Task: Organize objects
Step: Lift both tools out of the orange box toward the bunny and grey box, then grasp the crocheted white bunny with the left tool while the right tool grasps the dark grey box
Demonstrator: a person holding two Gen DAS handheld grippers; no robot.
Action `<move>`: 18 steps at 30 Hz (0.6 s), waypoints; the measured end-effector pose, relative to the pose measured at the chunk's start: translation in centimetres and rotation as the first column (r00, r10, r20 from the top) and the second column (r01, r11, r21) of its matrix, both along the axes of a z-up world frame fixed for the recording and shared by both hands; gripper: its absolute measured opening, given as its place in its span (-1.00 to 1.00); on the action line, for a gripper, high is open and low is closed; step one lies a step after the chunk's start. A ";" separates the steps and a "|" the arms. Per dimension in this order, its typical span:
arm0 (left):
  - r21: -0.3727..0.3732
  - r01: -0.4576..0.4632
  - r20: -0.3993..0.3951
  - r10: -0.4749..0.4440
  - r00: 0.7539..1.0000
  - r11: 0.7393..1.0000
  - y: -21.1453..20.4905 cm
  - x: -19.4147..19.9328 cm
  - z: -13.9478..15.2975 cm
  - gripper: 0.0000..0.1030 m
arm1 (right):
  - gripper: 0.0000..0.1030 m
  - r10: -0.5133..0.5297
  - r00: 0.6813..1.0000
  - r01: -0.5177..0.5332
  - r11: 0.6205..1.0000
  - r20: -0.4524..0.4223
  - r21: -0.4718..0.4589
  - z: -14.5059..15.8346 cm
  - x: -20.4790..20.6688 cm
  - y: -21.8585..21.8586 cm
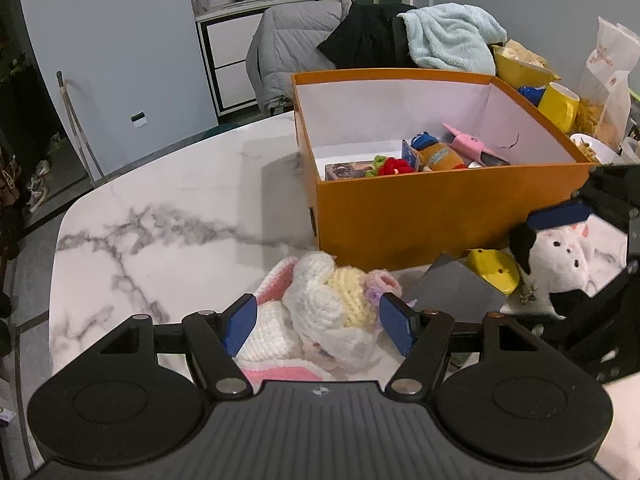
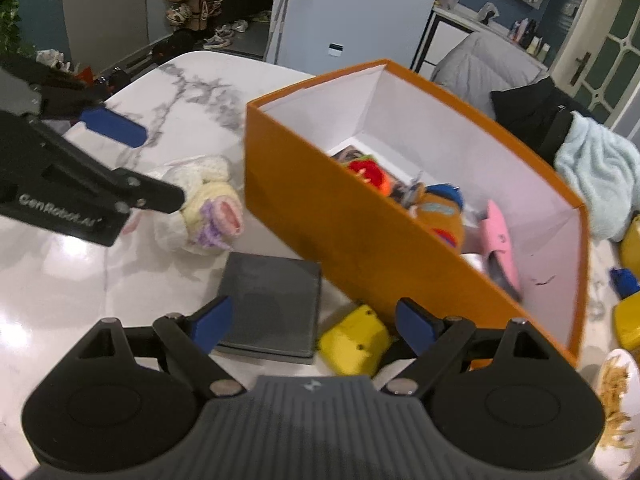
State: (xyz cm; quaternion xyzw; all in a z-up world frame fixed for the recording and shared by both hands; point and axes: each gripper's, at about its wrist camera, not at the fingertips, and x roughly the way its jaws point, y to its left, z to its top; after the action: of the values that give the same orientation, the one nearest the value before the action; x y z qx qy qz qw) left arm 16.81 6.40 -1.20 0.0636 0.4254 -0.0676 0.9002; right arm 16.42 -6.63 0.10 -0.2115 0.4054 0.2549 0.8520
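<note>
- The left gripper [image 1: 318, 326] is wide open, its blue pads on either side of a crocheted doll [image 1: 320, 312] but not yet pressing it; it holds nothing.
- The doll is soft knitted yarn, white, cream and pink, lumpy in shape, lying on the glossy marble-patterned table [image 1: 160, 216] near its front edge.
- The right gripper [image 2: 310, 326] is also wide open and empty, hovering over a flat grey square pad [image 2: 272, 300] and a hard yellow plastic piece [image 2: 354, 344].
- In the left view a fluffy white plush toy [image 1: 560, 264] with black patches sits beside the yellow piece, right of the pad.
- Behind these stands the orange cardboard box [image 1: 440, 216], white inside, with smooth stiff walls; it already holds a red yarn toy [image 1: 394, 166], a brown stuffed figure [image 1: 436, 154] and a pink slipper-like thing [image 1: 468, 142].
- Judged step: picking up the doll for the box. The next move probably calls for closing gently on its yielding body, then lifting clear of the box's near wall.
</note>
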 end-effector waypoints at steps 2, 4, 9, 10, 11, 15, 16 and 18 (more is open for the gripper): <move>0.001 0.006 0.000 -0.006 1.000 1.000 0.2 0.2 -0.2 0.60 | 0.73 0.008 1.000 -0.008 1.000 -0.010 0.016 -0.5 0.0 0.3; -0.003 0.003 -0.002 -0.003 1.000 1.000 0.3 0.5 -0.5 0.61 | 0.73 0.018 1.000 -0.018 0.999 -0.017 0.030 -1.0 -0.2 0.7; -0.003 0.024 -0.016 -0.024 1.000 1.000 0.4 1.0 -1.6 0.61 | 0.68 0.035 0.999 -0.033 0.998 -0.026 0.047 -2.5 -0.3 1.3; -0.003 0.036 -0.016 -0.036 0.999 0.999 0.4 1.0 -1.8 0.61 | 0.64 0.036 0.999 -0.035 0.998 -0.028 0.049 -2.7 -0.2 1.4; -0.004 0.049 -0.015 -0.049 0.999 0.999 0.4 1.1 -2.0 0.61 | 0.52 0.035 0.999 -0.034 0.998 -0.027 0.053 -2.9 -0.1 1.4; 0.005 0.086 -0.017 -0.086 0.996 0.996 0.3 1.3 -2.6 0.62 | 0.41 0.022 0.999 -0.019 0.996 -0.035 0.082 -3.8 0.4 1.4; 0.005 0.091 -0.019 -0.091 0.996 0.996 0.3 1.4 -2.7 0.63 | 0.41 0.020 0.999 -0.016 0.995 -0.038 0.094 -4.0 0.5 1.4; 0.009 0.103 -0.031 -0.102 0.994 0.995 0.3 1.6 -3.2 0.64 | 0.46 0.016 0.999 -0.012 0.994 -0.039 0.106 -4.3 0.7 1.4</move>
State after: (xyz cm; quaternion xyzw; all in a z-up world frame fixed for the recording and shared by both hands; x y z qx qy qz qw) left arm 18.46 6.73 -4.41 0.0892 0.4355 -0.1124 0.8887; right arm 17.11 -5.21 -4.17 -0.1636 0.4069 0.2863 0.8519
